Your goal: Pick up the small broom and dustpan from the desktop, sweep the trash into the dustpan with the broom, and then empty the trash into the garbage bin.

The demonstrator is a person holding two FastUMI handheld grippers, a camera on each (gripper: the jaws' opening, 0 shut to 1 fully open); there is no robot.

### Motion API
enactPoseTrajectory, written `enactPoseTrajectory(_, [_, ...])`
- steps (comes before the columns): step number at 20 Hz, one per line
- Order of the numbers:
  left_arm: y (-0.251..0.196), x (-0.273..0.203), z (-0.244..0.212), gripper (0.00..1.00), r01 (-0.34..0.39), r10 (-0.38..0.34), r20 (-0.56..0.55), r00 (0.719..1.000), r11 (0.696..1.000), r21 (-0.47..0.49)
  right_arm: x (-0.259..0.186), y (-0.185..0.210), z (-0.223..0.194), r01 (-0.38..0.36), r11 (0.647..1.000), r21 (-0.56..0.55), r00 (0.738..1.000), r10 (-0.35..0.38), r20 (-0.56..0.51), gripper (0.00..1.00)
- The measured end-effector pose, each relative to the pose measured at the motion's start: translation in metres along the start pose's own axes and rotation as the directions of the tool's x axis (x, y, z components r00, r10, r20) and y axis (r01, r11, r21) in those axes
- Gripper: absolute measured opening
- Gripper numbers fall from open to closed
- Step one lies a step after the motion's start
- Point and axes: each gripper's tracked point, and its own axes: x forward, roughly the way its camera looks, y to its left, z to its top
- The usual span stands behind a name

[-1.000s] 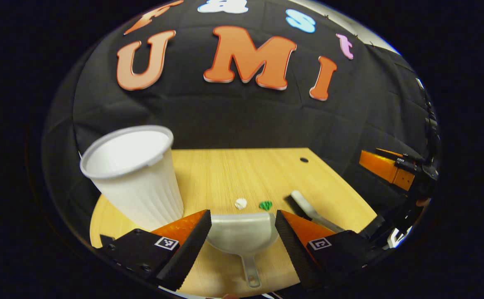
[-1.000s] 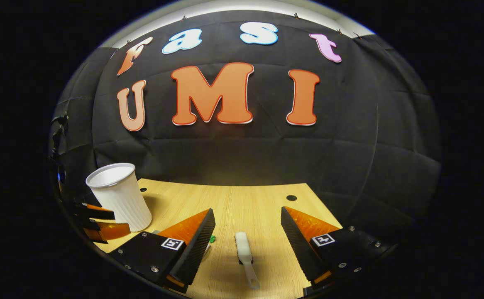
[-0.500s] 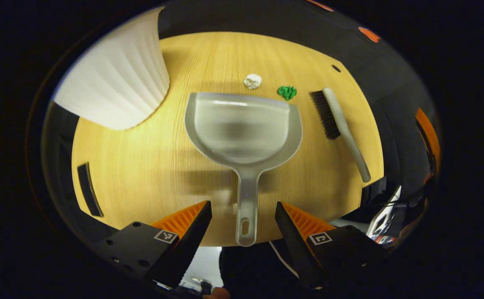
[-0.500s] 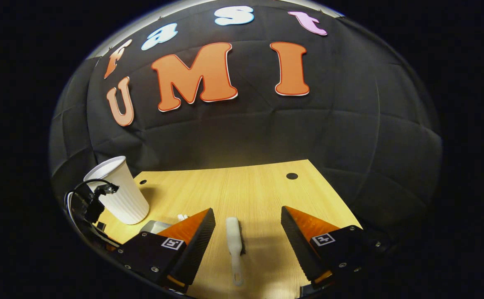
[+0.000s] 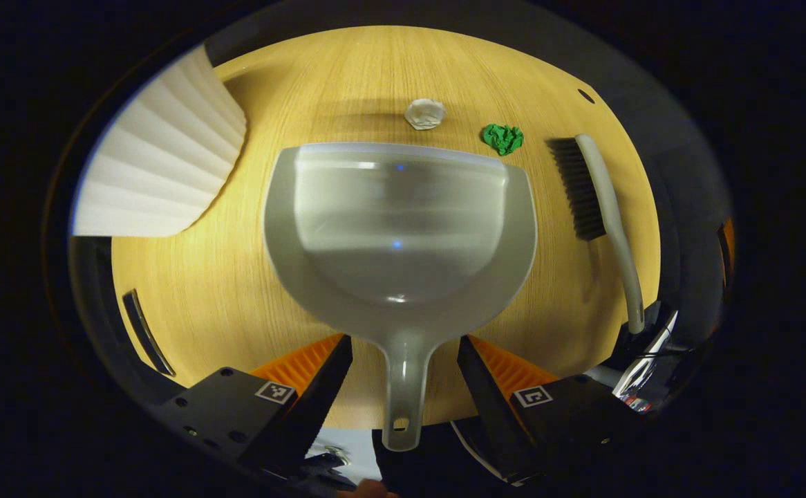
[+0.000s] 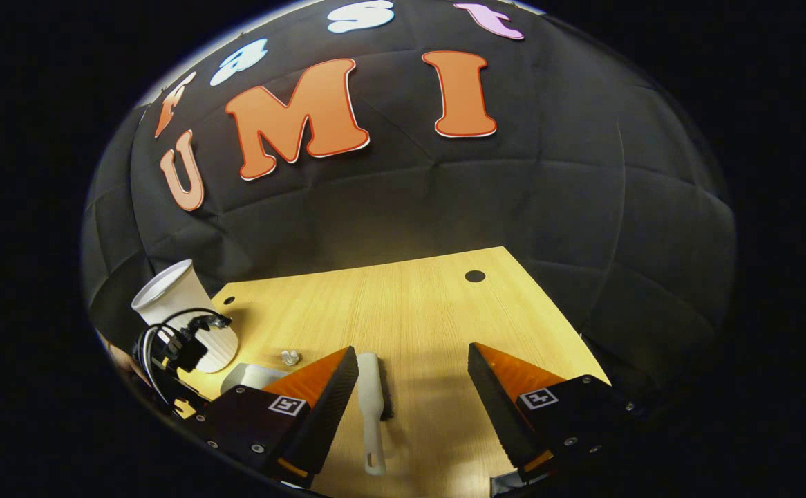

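Down low in the left gripper view, the left gripper [image 5: 403, 387] gapes wide around the grey dustpan [image 5: 400, 228] handle, not touching. The right gripper [image 6: 413, 401], wide too, hangs over the small broom [image 6: 370, 401], bottom middle, flat on the wooden desktop [image 6: 403, 304].

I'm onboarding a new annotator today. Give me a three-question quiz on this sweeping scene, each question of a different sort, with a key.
1. True or false: the left gripper is shut on the grey plastic dustpan's handle.
2. Which lies closer to the small grey broom with black bristles: A) white crumpled scrap, B) green crumpled scrap?
3. Fill in: the ribbed white cup stands on the ___ desktop.

Key: 1 false, the jaws stand open either side of the handle. 2 B. 3 wooden.
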Motion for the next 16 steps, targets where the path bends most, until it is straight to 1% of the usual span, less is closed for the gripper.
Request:
enactPoseTrajectory(4, [0.001, 0.005, 0.003, 0.98, -0.003, 0.004, -0.025, 1.000, 1.000, 0.010, 0.005, 0.000, -0.003, -0.011, 1.000, 0.011, 1.000, 0.011, -0.021, 0.96])
enactPoseTrajectory(5, [0.000, 0.006, 0.000, 0.96, 0.004, -0.003, -0.034, 0.999, 1.000, 0.001, 0.006, 0.000, -0.003, -0.010, 1.000, 0.010, 1.000, 0.010, -0.027, 0.96])
enactPoseTrajectory(6, [-0.003, 0.007, -0.001, 0.92, 0.014, -0.014, -0.036, 0.999, 1.000, -0.012, 0.007, 0.000, -0.003, -0.008, 1.000, 0.011, 0.999, 0.009, -0.031, 0.96])
enactPoseTrajectory(7, [-0.003, 0.006, -0.003, 0.75, 0.019, -0.020, -0.040, 0.999, 1.000, -0.020, 0.008, 0.000, -0.005, -0.010, 1.000, 0.011, 0.999, 0.010, -0.036, 0.96])
enactPoseTrajectory(9, [-0.001, 0.008, -0.002, 0.64, 0.005, -0.006, -0.047, 0.999, 1.000, -0.010, 0.012, 0.003, -0.007, -0.013, 1.000, 0.009, 0.999, 0.014, -0.052, 0.96])
enactPoseTrajectory(10, [0.001, 0.011, 0.000, 0.62, 0.001, -0.001, -0.042, 0.999, 1.000, 0.008, 0.014, 0.007, -0.011, -0.023, 1.000, 0.004, 0.997, 0.023, -0.069, 0.96])
enactPoseTrajectory(11, [0.000, 0.009, 0.003, 0.52, 0.006, -0.006, -0.034, 0.999, 1.000, 0.025, 0.016, 0.013, -0.017, -0.033, 0.999, -0.004, 0.995, 0.032, -0.095, 0.96])
enactPoseTrajectory(13, [0.005, 0.008, 0.010, 0.37, 0.000, 0.001, -0.014, 1.000, 0.999, 0.036, 0.018, 0.015, -0.035, -0.048, 0.999, -0.025, 0.984, 0.043, -0.175, 0.96])
enactPoseTrajectory(15, [0.008, 0.009, 0.019, 0.31, 0.005, -0.007, 0.030, 1.000, 0.998, 0.061, 0.025, 0.021, -0.056, -0.066, 0.997, -0.030, 0.963, 0.056, -0.263, 0.96])
enactPoseTrajectory(16, [0.010, 0.009, 0.022, 0.31, 0.004, -0.008, 0.050, 0.999, 0.997, 0.075, 0.028, 0.024, -0.065, -0.076, 0.997, -0.030, 0.950, 0.063, -0.305, 0.96])
